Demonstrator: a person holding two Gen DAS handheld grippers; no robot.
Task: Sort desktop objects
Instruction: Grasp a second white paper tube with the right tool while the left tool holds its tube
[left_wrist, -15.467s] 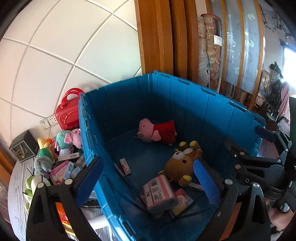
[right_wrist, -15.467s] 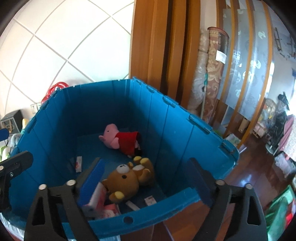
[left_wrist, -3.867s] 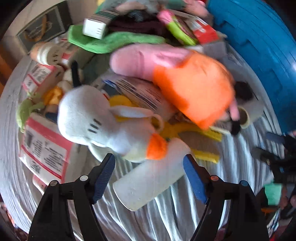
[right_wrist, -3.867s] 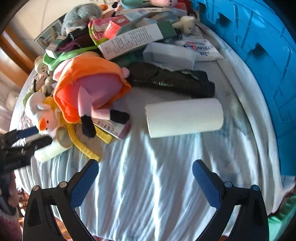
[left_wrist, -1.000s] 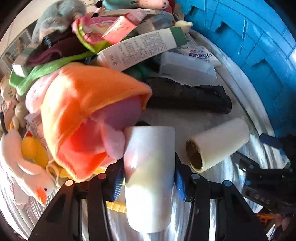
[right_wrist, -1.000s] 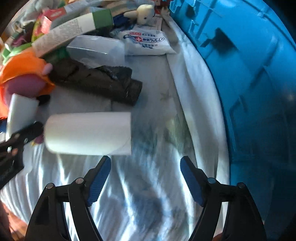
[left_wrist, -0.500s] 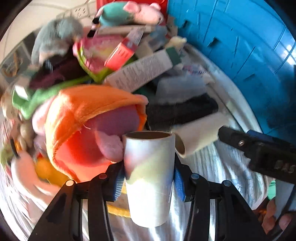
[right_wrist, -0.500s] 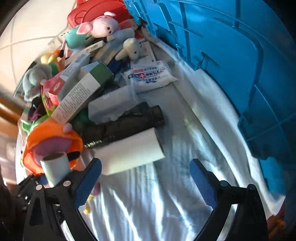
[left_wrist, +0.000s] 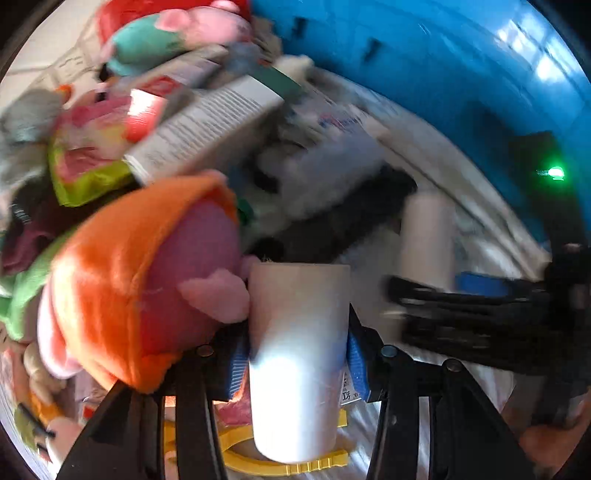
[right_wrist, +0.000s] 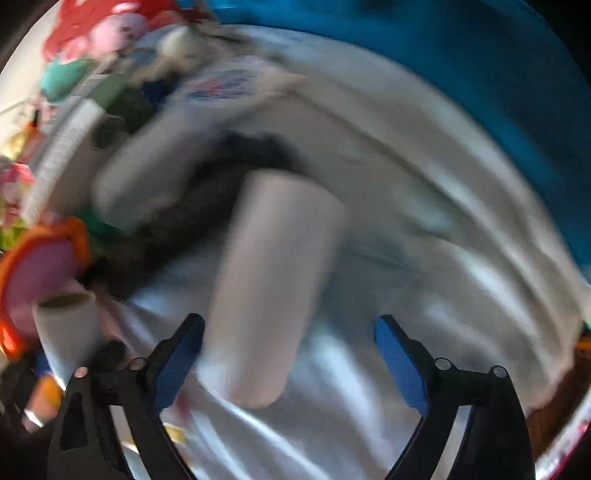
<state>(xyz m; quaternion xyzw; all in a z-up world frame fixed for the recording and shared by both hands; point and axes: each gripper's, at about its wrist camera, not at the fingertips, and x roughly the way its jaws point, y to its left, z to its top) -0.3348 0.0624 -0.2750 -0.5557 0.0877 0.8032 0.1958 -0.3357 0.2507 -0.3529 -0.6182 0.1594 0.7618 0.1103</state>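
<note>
My left gripper (left_wrist: 297, 363) is shut on an upright white roll (left_wrist: 299, 350), its blue pads pressing both sides. That held roll (right_wrist: 70, 325) also shows at the left of the right wrist view. A second white roll (right_wrist: 273, 280) lies on the pale cloth, lengthwise between the fingers of my right gripper (right_wrist: 288, 365). Those jaws are closing. The left pad is close to the roll and the right pad stands clear of it. In the left wrist view the second roll (left_wrist: 426, 240) lies just beyond the right gripper (left_wrist: 461, 291). The picture is blurred.
A blue crate (left_wrist: 443, 74) rises along the far right. A heap lies to the left: an orange and pink plush (left_wrist: 140, 277), a black bundle (left_wrist: 351, 206), a long printed box (left_wrist: 207, 125) and several toys. A yellow plastic piece (left_wrist: 295, 467) lies under the held roll.
My right gripper has turned and come down over the lying roll, which now runs lengthwise between narrower jaws. My left gripper has carried its roll toward the crate.
</note>
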